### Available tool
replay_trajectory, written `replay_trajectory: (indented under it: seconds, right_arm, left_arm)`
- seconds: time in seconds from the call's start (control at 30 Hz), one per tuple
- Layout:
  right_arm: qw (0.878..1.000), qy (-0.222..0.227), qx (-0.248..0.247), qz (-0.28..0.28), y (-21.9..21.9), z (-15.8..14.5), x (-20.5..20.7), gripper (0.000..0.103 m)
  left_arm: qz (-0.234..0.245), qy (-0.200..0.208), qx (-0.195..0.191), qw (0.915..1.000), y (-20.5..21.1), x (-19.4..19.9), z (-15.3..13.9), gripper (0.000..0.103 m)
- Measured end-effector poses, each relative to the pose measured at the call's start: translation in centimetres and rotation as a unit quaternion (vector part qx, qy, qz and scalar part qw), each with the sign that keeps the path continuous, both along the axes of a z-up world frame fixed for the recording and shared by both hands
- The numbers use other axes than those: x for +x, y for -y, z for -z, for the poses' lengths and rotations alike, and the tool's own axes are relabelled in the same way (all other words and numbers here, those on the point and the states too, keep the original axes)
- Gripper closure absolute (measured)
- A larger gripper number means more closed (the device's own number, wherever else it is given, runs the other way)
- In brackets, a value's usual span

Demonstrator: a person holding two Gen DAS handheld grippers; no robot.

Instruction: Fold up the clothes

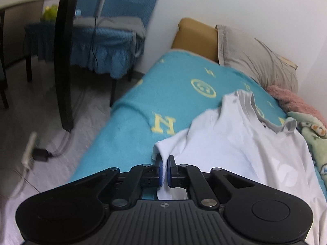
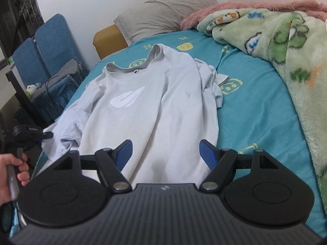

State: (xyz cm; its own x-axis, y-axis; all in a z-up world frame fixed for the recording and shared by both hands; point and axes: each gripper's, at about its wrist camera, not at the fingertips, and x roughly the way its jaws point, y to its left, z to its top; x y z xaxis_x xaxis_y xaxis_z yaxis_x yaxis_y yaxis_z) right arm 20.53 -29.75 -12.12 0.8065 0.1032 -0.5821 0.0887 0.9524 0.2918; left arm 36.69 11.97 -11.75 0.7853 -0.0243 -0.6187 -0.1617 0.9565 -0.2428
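A white T-shirt (image 2: 147, 110) with a grey collar and a pale leaf logo lies face up on the teal bed sheet (image 2: 255, 114). In the left wrist view the T-shirt (image 1: 235, 143) fills the right side, and my left gripper (image 1: 164, 163) is shut on its left sleeve edge, white fabric pinched between the blue pads. In the right wrist view my left gripper (image 2: 48, 136) shows at the shirt's left sleeve, held by a hand (image 2: 12, 173). My right gripper (image 2: 166, 153) hangs open over the shirt's lower hem, nothing between its fingers.
A grey pillow (image 2: 163, 14) and a tan headboard block (image 2: 108, 38) lie at the bed's head. A green and pink fleece blanket (image 2: 286, 51) is heaped along the right side. Left of the bed are the floor, a dark table leg (image 1: 63, 71) and blue-covered furniture (image 1: 106, 47).
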Motion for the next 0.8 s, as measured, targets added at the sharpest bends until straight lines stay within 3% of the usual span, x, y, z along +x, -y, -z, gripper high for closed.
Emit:
replay_trajectory:
  seconds: [0.1, 0.2, 0.3, 0.43, 0.53, 0.63, 0.7, 0.8]
  right_arm:
    - [1.000, 0.008, -0.011, -0.005, -0.1, -0.5, -0.1, 0.029]
    - [1.000, 0.016, -0.024, -0.002, -0.2, -0.7, 0.2, 0.029]
    - [0.999, 0.014, -0.028, 0.005, -0.3, -0.4, 0.8, 0.029]
    - [0.999, 0.019, -0.043, 0.009, -0.5, 0.1, 1.4, 0.029]
    - [0.999, 0.018, -0.047, 0.008, -0.6, 0.7, 2.1, 0.029]
    - [0.999, 0.017, -0.044, 0.004, -0.6, 1.3, 2.7, 0.029]
    - [0.999, 0.018, -0.042, 0.005, -0.4, 1.6, 3.1, 0.029]
    - [0.999, 0.018, -0.030, 0.010, 0.0, 1.7, 3.4, 0.029]
  left_arm:
    - [-0.006, 0.017, 0.038, 0.9991, -0.4, 0.9, -1.9, 0.099]
    - [-0.021, 0.031, 0.110, 0.9933, -0.9, 4.7, -5.0, 0.099]
    - [-0.040, 0.034, 0.172, 0.9836, -1.8, 9.4, -7.8, 0.099]
    - [-0.064, 0.017, 0.246, 0.9670, -1.7, 15.3, -8.3, 0.099]
    - [-0.078, -0.022, 0.242, 0.9669, -1.8, 17.8, -5.8, 0.097]
    - [-0.078, -0.047, 0.210, 0.9735, -2.3, 17.5, -3.7, 0.080]
    - [-0.075, -0.058, 0.188, 0.9777, -2.5, 16.2, -3.0, 0.055]
    - [-0.053, -0.064, 0.164, 0.9830, -2.4, 12.3, -3.2, 0.049]
